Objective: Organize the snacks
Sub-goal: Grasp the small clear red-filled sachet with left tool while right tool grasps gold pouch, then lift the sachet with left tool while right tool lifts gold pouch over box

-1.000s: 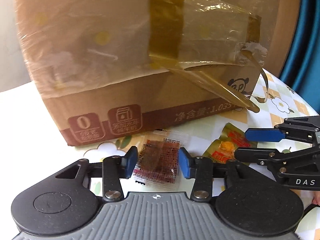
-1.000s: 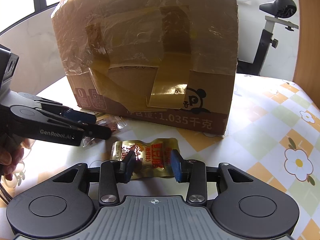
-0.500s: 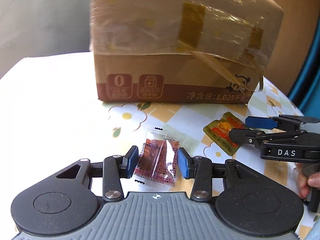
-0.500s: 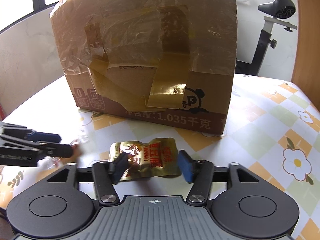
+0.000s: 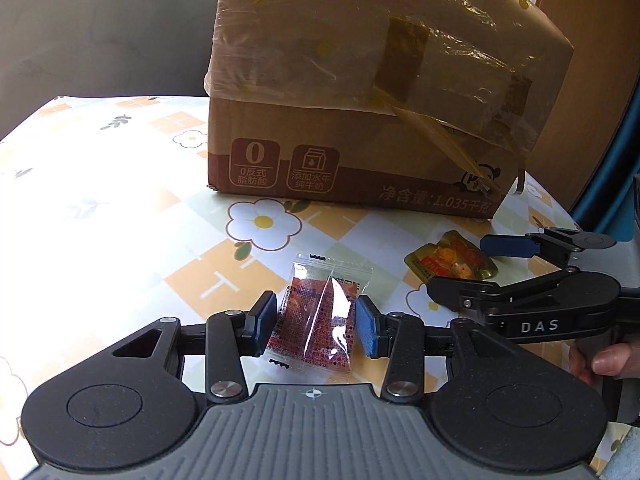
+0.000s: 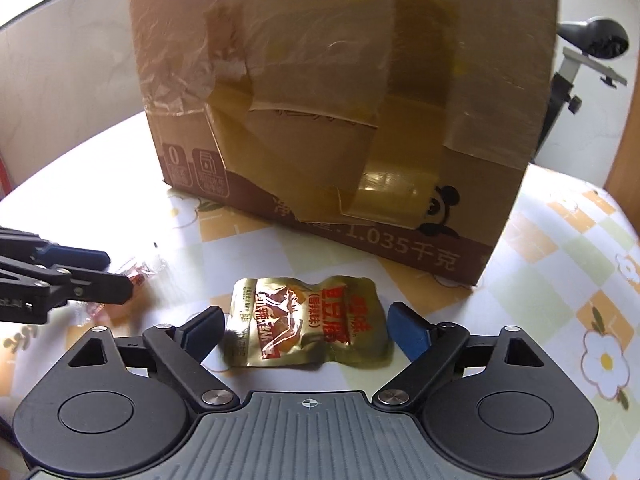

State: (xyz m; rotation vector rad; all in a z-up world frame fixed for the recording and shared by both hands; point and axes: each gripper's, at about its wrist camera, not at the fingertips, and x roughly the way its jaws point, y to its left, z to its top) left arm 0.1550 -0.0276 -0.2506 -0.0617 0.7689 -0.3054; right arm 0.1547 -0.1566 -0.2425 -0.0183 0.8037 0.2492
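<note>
Right claw [image 6: 306,330] just opened wide, gold packet [image 6: 308,322] released on table; left claw [image 5: 316,320] still grips clear packet [image 5: 318,316].

Gold snack packet [image 6: 308,322] between open right claw [image 6: 307,330]

The tabletop [image 5: 120,184] has a flower-pattern cloth. On it lie a taped cardboard box [image 5: 360,128] at the far side, a gold snack pouch [image 6: 308,320] and a clear red sachet [image 5: 320,316] near.

blocked ahead: taped cardboard box [image 6: 344,112] on counter [image 5: 120,216] | open: bare counter left of box | right: other gripper [image 5: 472,272] over gold packet [image 5: 450,260]
</note>
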